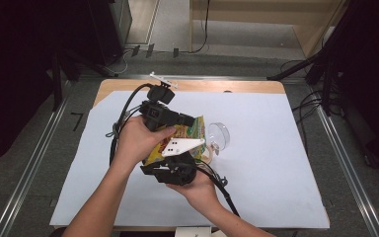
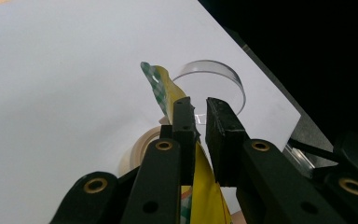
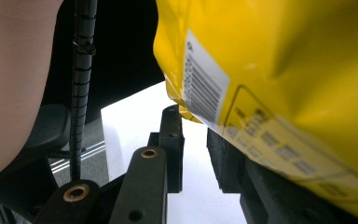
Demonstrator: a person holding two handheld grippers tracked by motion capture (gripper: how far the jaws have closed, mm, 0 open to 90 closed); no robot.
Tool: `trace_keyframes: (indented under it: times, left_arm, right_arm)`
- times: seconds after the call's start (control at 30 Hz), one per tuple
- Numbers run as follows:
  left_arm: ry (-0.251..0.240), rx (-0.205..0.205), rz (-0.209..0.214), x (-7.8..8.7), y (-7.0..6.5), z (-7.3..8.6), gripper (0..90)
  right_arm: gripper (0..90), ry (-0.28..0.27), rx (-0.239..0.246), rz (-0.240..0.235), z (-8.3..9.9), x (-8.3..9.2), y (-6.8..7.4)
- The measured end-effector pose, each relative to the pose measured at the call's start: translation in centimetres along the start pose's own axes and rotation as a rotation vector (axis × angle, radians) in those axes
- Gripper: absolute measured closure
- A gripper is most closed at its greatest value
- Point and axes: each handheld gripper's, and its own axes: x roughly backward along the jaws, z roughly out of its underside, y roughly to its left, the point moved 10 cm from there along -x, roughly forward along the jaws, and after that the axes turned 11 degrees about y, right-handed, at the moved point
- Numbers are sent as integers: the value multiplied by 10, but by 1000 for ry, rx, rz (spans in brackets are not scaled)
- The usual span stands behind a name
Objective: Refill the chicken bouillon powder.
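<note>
A yellow snack bag (image 1: 180, 140) is held up above the middle of the table (image 1: 276, 197), just in front of a clear round dish (image 1: 219, 134) and a roll of tape (image 2: 142, 147) lying on the white sheet.

Left hand-held gripper (image 2: 200, 114): jaws nearly closed, bag's crimped upper edge clamped between them, as seen in the left gripper view. Right hand-held gripper (image 3: 193, 140): jaws narrow, the bag's barcode side pressed against the right jaw; a pinch on the lower edge is likely, but the pad contact is partly hidden, so the grip is judged firm rather than confirmed. In the high view both grippers are bunched close together on the bag, one from the far side, one from the near side.

Step in hand, as judged: bag gripped at two points, apparently set up for tearing or pulling open at the seal.

Next move calls for: both clamps kept tight, grippers drawn apart across the seam, bag kept over the dish if contents are meant to be poured. Risk: film slipping out of the right jaws.
</note>
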Motion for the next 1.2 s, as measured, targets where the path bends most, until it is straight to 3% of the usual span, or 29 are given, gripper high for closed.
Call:
trace_keyframes:
  times: [1.2]
  left_arm:
    - [9, -7, -6, -1, -2, 1, 821]
  right_arm:
    - [782, 0, -1, 3, -1, 1, 1]
